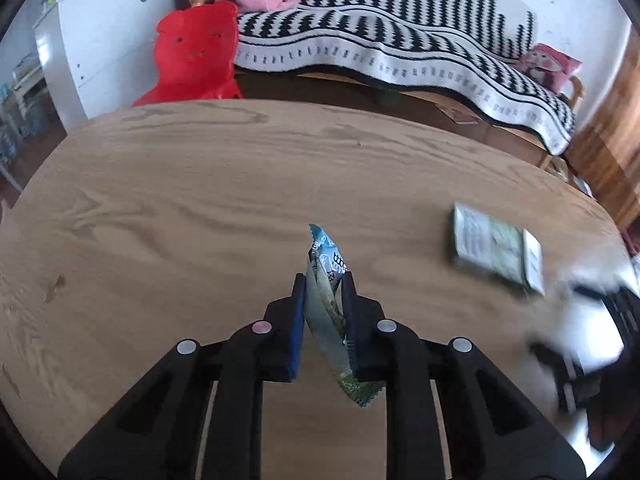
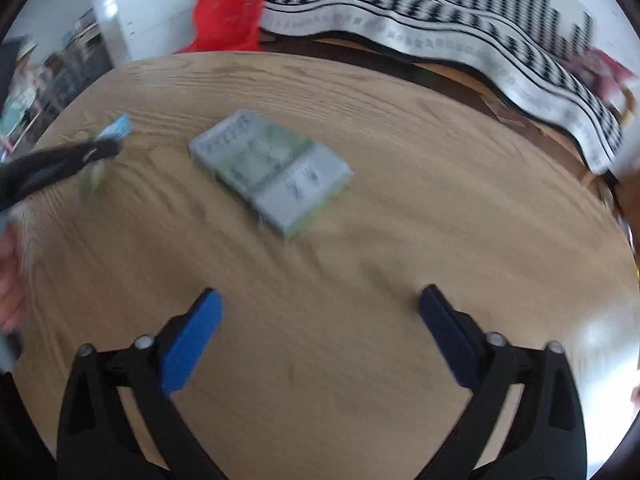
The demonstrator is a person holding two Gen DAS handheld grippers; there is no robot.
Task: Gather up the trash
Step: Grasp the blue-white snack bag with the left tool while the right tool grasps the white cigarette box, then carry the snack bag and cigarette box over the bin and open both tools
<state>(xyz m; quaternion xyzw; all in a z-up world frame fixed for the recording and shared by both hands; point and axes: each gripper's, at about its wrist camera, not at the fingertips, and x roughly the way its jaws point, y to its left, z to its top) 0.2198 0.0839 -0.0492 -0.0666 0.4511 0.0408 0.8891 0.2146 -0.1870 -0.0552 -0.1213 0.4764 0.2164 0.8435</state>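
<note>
Wrapper (image 1: 328,292) pinched in left claw (image 1: 323,280)

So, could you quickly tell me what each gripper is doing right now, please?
Left gripper: closed on the snack wrapper, held above the table.
Right gripper: open, holding nothing, with the flat box ahead of it.

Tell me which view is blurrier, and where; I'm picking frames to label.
Right wrist: motion blur throughout, box and table grain streaked. Left wrist: mostly sharp, wrapper in the left gripper crisp, only the right edge smeared, fisheye bending the table.
</note>
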